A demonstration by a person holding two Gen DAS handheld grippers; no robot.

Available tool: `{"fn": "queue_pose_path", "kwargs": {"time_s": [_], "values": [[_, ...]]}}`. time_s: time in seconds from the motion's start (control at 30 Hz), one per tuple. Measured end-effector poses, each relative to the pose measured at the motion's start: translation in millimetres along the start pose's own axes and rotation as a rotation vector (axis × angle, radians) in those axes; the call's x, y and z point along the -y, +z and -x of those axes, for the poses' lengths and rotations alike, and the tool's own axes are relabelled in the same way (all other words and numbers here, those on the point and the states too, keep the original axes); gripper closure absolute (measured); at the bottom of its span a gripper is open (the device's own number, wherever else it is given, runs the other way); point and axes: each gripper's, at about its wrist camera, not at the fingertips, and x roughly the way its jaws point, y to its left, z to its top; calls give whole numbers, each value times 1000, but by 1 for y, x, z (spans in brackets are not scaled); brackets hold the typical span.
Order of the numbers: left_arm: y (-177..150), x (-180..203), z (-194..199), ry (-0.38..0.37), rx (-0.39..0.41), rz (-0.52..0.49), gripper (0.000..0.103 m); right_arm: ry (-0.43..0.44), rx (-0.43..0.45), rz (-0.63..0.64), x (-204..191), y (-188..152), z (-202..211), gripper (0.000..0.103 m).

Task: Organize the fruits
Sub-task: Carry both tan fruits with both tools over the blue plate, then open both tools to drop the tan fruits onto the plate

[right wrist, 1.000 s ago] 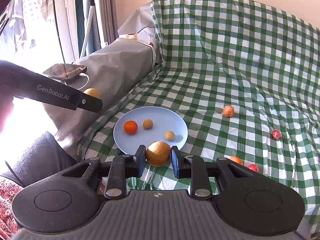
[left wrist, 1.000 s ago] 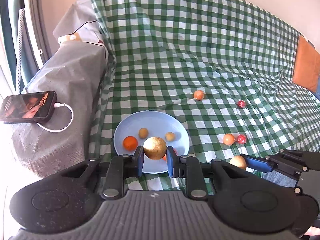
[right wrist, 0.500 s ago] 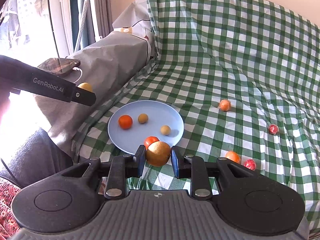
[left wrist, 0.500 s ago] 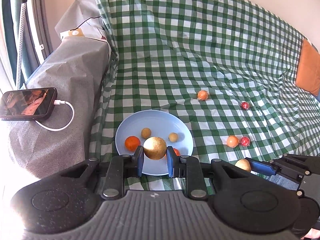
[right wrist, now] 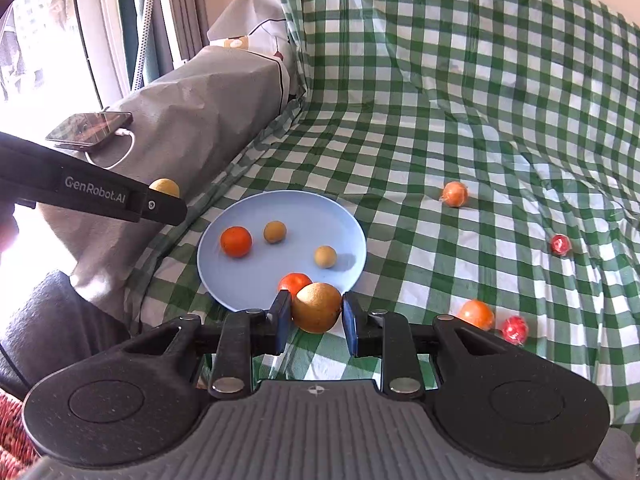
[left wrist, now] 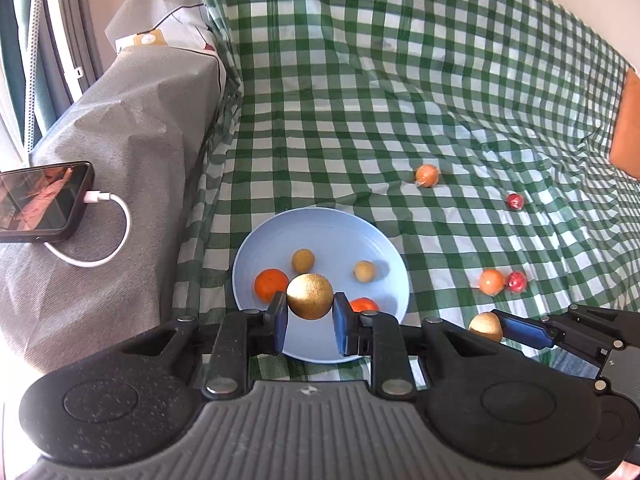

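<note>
A light blue plate [left wrist: 340,228] [right wrist: 332,216] lies on the green checked cloth and holds two orange fruits and two small tan fruits. My left gripper [left wrist: 310,322] is shut on a golden-brown round fruit [left wrist: 309,297] and holds it over the plate's near edge. My right gripper [right wrist: 316,324] is shut on a second golden-brown fruit [right wrist: 317,307], held just off the plate's near right rim; it also shows in the left wrist view [left wrist: 486,326]. Loose on the cloth are two orange fruits [right wrist: 455,194] [right wrist: 476,314] and two red ones [right wrist: 560,245] [right wrist: 515,330].
A grey covered armrest [left wrist: 120,152] stands left of the plate with a phone [left wrist: 42,202] on a white charging cable. An orange cushion [left wrist: 628,128] sits at the far right. The checked cloth runs up the backrest behind.
Both grippers have drawn back a little with their fruits held. A second orange fruit now shows at the plate's near edge, which the right gripper's fruit hid before.
</note>
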Motion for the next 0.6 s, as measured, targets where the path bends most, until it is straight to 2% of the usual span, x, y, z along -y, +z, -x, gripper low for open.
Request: {"fn": "queue_pose_path", "kwargs": {"time_s": [0.27,0.6], "values": [[18,-2,-44,29,-48,-25,77,11,-43,11,2,15,-47,75],[28,-3,-104,65,-152,-53,77,-10,-120,19,15,25,-115,75]]}}
